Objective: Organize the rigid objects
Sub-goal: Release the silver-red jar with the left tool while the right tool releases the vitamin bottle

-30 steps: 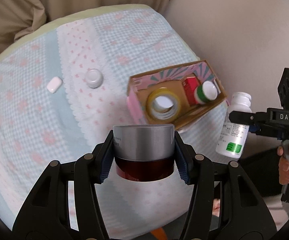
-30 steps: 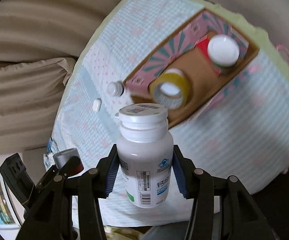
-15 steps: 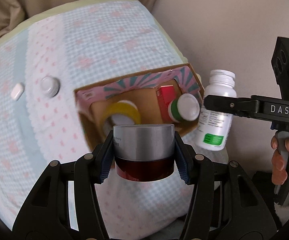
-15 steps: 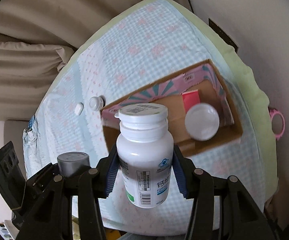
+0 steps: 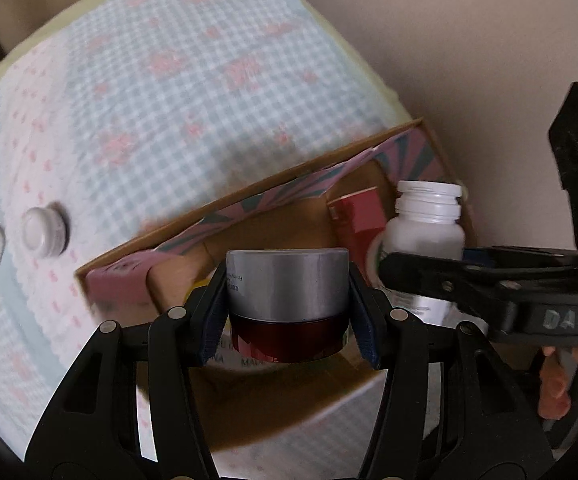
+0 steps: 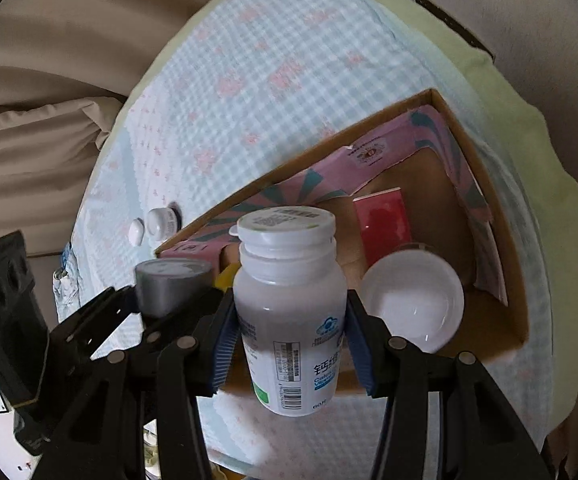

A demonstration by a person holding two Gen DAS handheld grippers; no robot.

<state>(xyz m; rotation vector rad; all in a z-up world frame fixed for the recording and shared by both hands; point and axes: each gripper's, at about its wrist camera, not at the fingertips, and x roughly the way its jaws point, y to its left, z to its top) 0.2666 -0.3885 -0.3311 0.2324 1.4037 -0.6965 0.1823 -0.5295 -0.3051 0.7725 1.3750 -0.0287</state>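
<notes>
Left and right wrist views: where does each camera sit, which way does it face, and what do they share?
Left wrist: behind the left gripper, shut on a jar, facing the box; right gripper and hand show.
Right wrist: behind the right gripper, shut on a bottle, looking into the box; left gripper shows.
Shared: box, jar, bottle, both grippers.

Matt silver-capped dark-red glossy jar (image 5: 287, 304); smooth white plastic pill bottle (image 6: 289, 308); plain brown cardboard box (image 6: 485, 184); soft checked cloth (image 5: 161, 92).
</notes>
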